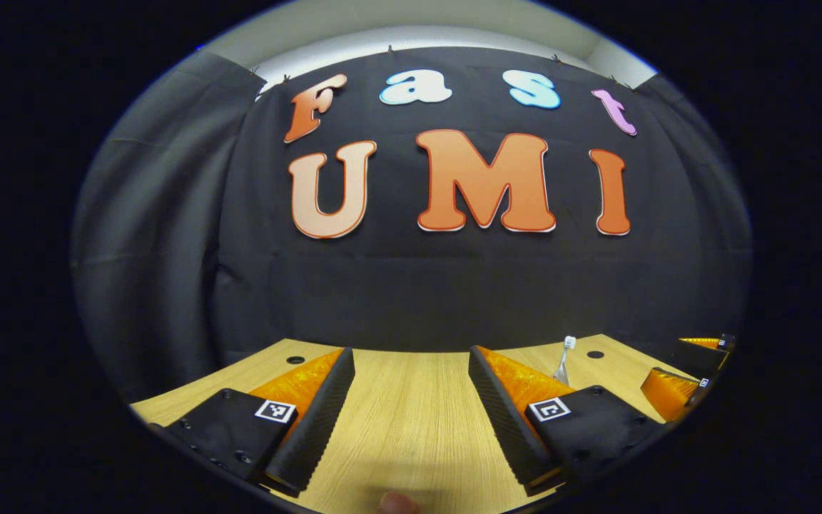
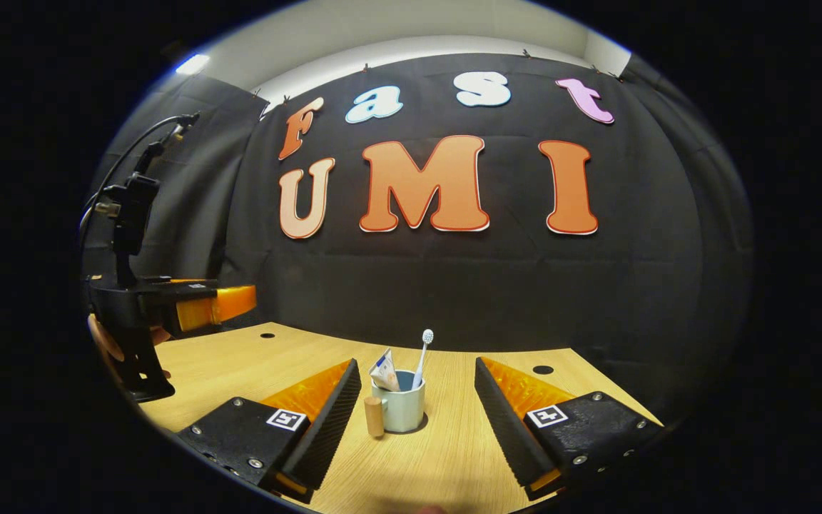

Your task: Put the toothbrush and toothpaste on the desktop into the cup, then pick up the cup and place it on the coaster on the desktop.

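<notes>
Right now I see the cup [image 2: 402, 408] standing on the desk [image 2: 454, 442] between the spread fingers of my right hand-held gripper [image 2: 417, 414], untouched by either. The toothbrush [image 2: 422, 357] and toothpaste [image 2: 384, 371] stand inside the cup. Well left of the cup, my left hand-held gripper [image 1: 411, 414] gapes wide above bare desk.

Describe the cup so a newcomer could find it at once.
Start at the wooden desktop in front of the black cloth wall. In the right gripper view, the cup stands upright on it, ahead of the open right gripper. It is pale green with a wooden handle, and a toothbrush and toothpaste stick out of it.
</notes>
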A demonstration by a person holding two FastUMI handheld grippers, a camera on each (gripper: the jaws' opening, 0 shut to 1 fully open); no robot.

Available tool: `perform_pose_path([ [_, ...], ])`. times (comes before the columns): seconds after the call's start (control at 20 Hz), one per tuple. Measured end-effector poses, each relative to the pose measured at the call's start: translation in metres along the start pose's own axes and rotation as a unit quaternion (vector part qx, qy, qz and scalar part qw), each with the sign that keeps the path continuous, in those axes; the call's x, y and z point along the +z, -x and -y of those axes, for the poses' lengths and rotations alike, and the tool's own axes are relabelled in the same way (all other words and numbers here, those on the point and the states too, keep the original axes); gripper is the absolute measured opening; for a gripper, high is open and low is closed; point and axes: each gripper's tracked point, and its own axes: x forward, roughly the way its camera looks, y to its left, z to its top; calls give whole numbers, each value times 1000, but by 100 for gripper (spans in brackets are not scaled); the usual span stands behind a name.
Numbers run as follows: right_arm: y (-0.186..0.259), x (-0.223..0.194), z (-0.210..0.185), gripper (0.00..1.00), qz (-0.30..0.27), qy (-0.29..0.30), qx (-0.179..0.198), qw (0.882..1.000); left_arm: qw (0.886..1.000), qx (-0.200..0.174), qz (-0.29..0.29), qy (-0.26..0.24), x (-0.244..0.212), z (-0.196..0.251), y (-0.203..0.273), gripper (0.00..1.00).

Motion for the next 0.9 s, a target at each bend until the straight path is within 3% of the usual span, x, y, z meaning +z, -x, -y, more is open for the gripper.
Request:
perform_pose_path([
  [0.55, -38, 4, -23, 96, 13, 10, 12, 1000, 997, 12, 72, -13, 0, -23, -1, 100],
  [0.85, -50, 20, -35, 96, 34, 28, 25, 999, 995, -17, 94, -8, 13, -6, 0, 100],
  [0.9, -51, 21, -36, 100, 35, 34, 23, 999, 995, -21, 96, -10, 16, -3, 0, 100],
])
